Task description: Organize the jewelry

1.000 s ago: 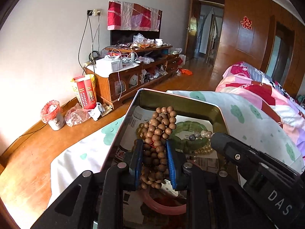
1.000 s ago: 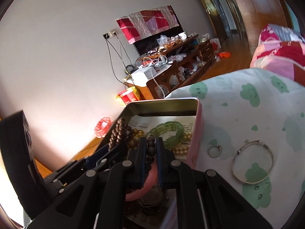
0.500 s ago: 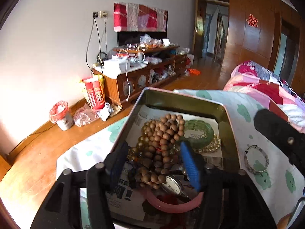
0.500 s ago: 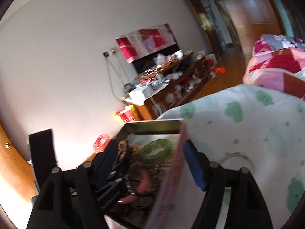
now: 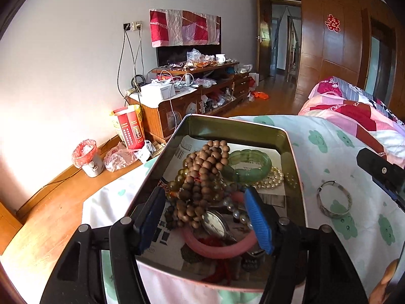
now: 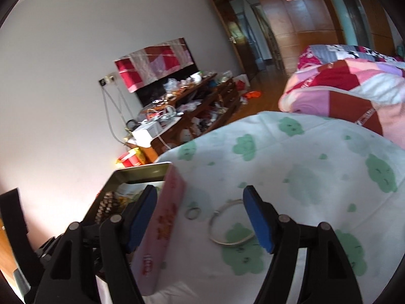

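Daylit, bright. Warm glare patch on wall (image 5: 38, 131) lower left. Left view sharp; right view motion-blurred throughout. Fisheye bending, dark vignette at corners.

Bed sheet (image 6: 316, 157) – tin (image 6: 164, 217), ring (image 6: 193, 212), bangle (image 6: 229, 224) on it.
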Tool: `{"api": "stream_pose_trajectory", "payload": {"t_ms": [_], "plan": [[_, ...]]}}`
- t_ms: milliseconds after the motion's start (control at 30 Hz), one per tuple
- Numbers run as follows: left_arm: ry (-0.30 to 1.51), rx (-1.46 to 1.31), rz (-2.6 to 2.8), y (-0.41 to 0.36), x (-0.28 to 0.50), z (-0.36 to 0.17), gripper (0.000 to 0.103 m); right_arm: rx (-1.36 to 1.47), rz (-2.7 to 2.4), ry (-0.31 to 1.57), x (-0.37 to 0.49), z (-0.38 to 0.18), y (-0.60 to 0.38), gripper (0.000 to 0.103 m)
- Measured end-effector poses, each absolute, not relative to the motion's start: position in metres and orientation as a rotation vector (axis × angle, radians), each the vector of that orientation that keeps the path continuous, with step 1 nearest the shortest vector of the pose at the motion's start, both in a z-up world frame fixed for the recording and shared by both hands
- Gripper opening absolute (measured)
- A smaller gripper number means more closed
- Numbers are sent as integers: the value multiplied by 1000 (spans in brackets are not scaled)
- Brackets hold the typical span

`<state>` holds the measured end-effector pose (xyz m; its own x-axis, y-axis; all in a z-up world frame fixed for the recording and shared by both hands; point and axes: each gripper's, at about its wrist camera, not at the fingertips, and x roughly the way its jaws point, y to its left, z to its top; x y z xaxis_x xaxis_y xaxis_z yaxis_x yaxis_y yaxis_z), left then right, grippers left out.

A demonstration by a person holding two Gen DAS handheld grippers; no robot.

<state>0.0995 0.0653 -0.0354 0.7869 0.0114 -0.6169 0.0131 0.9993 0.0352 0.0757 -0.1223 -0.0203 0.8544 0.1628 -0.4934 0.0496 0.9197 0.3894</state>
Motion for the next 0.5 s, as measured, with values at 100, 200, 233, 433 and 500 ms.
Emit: {"api": "stream_pose_trajectory", "payload": {"t_ms": [100, 200, 233, 433, 500], "plan": [[663, 45, 0, 63, 95, -36, 65, 428, 26, 553, 72, -23, -138, 74], [673, 44, -2, 60, 93, -37, 65, 430, -3, 565, 70, -25, -147, 74], [672, 44, -3, 59, 92, -37, 65, 425, -17, 569, 70, -26, -149, 74], [666, 63, -7, 52, 84, -37, 65, 417, -64, 589, 66, -28, -163, 74], [666, 67, -10, 50, 82, -37, 65, 412, -79, 597, 64, -29, -167, 74]]}}
